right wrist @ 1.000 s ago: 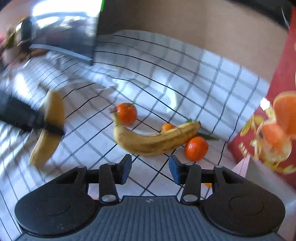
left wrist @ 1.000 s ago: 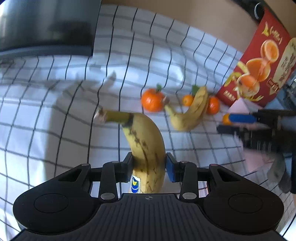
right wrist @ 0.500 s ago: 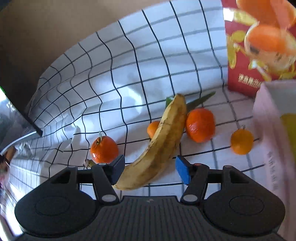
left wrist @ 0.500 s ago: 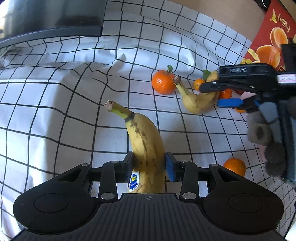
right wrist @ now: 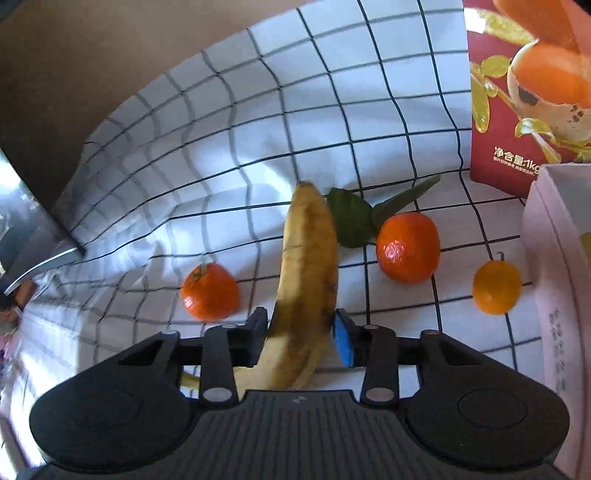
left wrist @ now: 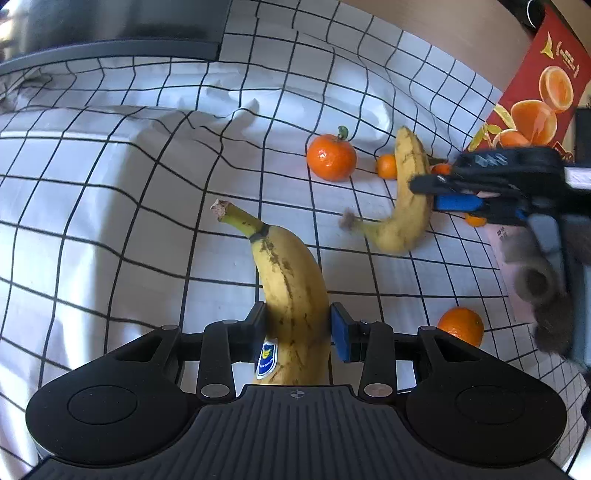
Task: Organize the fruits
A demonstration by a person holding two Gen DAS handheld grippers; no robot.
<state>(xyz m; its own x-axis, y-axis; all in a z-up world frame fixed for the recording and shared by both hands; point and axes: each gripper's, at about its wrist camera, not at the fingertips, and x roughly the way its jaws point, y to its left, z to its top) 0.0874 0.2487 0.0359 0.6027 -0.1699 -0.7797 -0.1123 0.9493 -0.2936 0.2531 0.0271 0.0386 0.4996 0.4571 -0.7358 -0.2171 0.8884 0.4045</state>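
A spotted banana with a blue sticker [left wrist: 291, 273] juts forward from my left gripper [left wrist: 298, 328], which is shut on its lower part above the checked cloth [left wrist: 110, 221]. To the right, my right gripper [left wrist: 424, 194] has its jaws closing on a second, browner banana [left wrist: 402, 221]. In the right wrist view that banana [right wrist: 310, 251] stands lengthwise between the pads of the right gripper [right wrist: 299, 328], and both pads touch its sides. Its stem end is hidden under the gripper body.
Mandarins lie around the second banana: one with a stem [right wrist: 210, 291], a leafy one [right wrist: 408, 246], a small one [right wrist: 496, 286], and another near my left gripper [left wrist: 461, 325]. A red orange-printed box [right wrist: 517, 92] and a pink box [right wrist: 557, 277] stand right. A dark appliance [left wrist: 110, 26] sits far left.
My right gripper rolled, came down over the second banana and closed on it; the banana now points away lengthwise. My left gripper kept its hold on the stickered banana, barely moving.
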